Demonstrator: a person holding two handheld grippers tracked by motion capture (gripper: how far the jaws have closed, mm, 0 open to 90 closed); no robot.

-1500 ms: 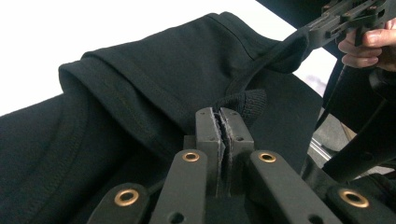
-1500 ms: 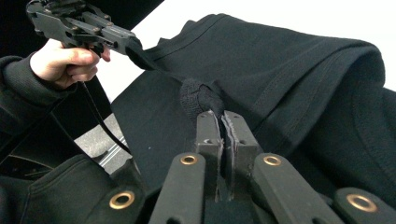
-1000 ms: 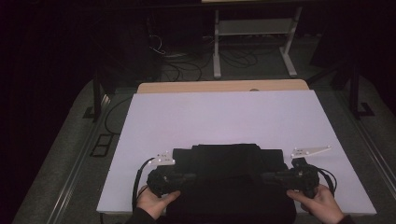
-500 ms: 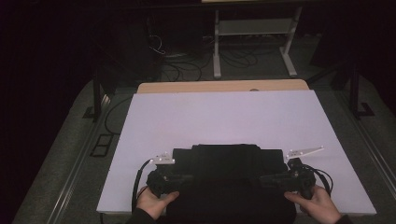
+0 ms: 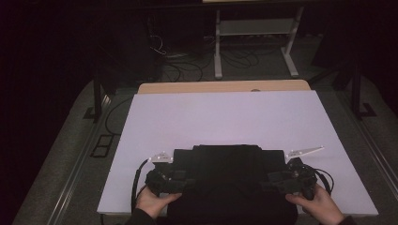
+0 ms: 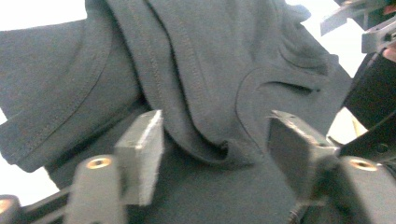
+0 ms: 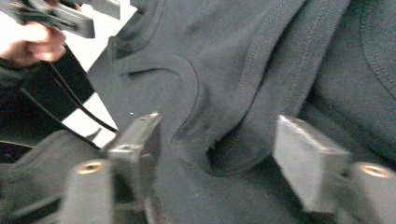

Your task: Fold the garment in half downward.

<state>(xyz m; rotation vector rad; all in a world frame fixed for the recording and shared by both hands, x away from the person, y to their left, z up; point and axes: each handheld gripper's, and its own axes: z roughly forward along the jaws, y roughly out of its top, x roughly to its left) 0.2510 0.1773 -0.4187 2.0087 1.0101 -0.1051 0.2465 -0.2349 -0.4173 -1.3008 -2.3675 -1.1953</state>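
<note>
A dark folded garment [image 5: 227, 180] lies at the near edge of the white table top [image 5: 225, 117]. My left gripper [image 5: 184, 183] sits on its left side and my right gripper [image 5: 271, 180] on its right side, each held by a hand. In the left gripper view the left gripper [image 6: 217, 149] stands open, and a raised fold of the garment [image 6: 210, 84] lies between the pads without being pressed. The right gripper [image 7: 224, 154] is also open over a curved seam of the garment [image 7: 243, 70]. Both pairs of jaws have just been opening.
A wooden board edge [image 5: 225, 86] runs along the table's far side. Beyond it on the dark floor are a white metal stand [image 5: 256, 37] and loose cables [image 5: 183, 65]. The left hand [image 7: 32, 44] and its gripper appear at the top left of the right gripper view.
In the high view both hands stay at the garment's near corners and the garment has not moved.
</note>
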